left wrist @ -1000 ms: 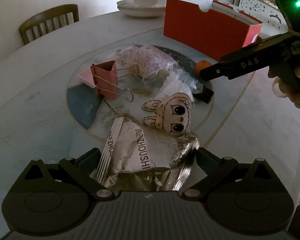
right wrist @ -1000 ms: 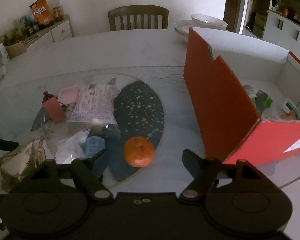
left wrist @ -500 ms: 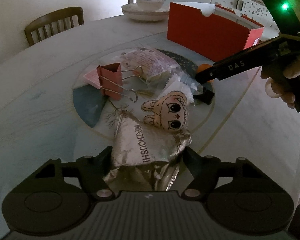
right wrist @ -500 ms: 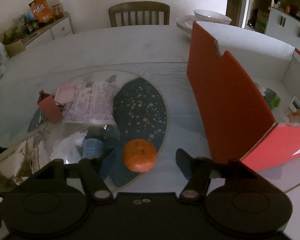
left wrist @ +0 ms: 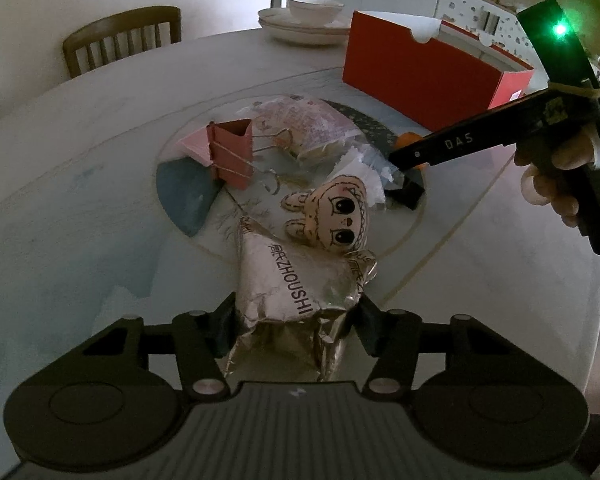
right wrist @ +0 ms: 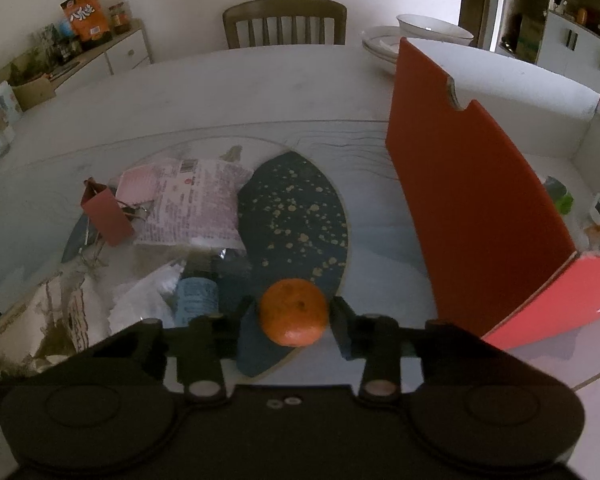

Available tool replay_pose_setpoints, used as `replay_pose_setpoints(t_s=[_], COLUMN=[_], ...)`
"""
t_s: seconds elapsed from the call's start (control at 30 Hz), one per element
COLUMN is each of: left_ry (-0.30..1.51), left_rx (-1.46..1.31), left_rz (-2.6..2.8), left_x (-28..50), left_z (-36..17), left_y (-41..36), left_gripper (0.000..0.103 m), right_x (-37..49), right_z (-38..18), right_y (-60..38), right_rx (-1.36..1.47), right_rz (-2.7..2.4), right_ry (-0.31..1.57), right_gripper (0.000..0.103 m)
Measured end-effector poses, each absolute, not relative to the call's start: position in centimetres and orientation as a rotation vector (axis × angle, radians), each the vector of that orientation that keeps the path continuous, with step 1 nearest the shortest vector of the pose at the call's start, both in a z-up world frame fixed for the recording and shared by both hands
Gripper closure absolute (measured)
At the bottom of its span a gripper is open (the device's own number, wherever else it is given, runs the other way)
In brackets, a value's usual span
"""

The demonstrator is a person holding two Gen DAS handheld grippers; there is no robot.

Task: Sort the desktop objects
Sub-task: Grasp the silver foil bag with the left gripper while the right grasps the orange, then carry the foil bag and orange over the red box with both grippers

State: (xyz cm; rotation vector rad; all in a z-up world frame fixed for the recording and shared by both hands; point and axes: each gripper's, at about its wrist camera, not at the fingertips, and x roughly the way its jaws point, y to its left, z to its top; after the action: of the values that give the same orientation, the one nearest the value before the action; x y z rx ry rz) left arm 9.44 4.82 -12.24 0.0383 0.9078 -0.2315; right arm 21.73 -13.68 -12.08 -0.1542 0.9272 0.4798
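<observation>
My left gripper (left wrist: pixel 296 320) is shut on a crumpled silver foil packet (left wrist: pixel 296 280) printed ZHOUSHI, which lies on the round table. A bunny-face plush (left wrist: pixel 338 218) lies just beyond it. My right gripper (right wrist: pixel 293 320) is shut on an orange tangerine (right wrist: pixel 293 312) at the edge of the dark speckled inlay (right wrist: pixel 296 216). The right gripper also shows in the left wrist view (left wrist: pixel 404 160), its fingers hiding most of the tangerine (left wrist: pixel 406 139). A red open box (right wrist: pixel 460 200) stands to the right, with several items inside.
A red binder clip (left wrist: pixel 230 148) on pink notes, a printed plastic packet (left wrist: pixel 308 128), white crumpled wrap (left wrist: pixel 364 168) and a blue-labelled small object (right wrist: pixel 196 300) lie in the table's middle. Stacked plates and a bowl (left wrist: pixel 312 20) stand at the far side. A wooden chair (right wrist: pixel 284 22) is behind.
My left gripper closed in on the foil packet and squeezed it. My right gripper moved forward and closed around the tangerine.
</observation>
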Motion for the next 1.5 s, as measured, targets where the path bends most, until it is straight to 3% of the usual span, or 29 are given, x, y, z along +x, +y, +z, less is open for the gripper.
replay_pose_setpoints(t_s=[0.67,1.5], left_ry=[0.879,0.829], left_rx=[-0.049,-0.082], left_rz=[-0.194,-0.222], left_x=[7.1,9.0], left_z=[-9.8,-2.5], left_y=[4.6,-1.2], left_gripper=[0.048,0.048], right_x=[18.8,16.4], right_z=[-10.6,0.0], right_y=[-16.4,-22.9], right_rx=[-0.142,-0.083], right_rz=[0.473,0.563], right_ry=[0.94,0.837], right_gripper=[0.069,0.068])
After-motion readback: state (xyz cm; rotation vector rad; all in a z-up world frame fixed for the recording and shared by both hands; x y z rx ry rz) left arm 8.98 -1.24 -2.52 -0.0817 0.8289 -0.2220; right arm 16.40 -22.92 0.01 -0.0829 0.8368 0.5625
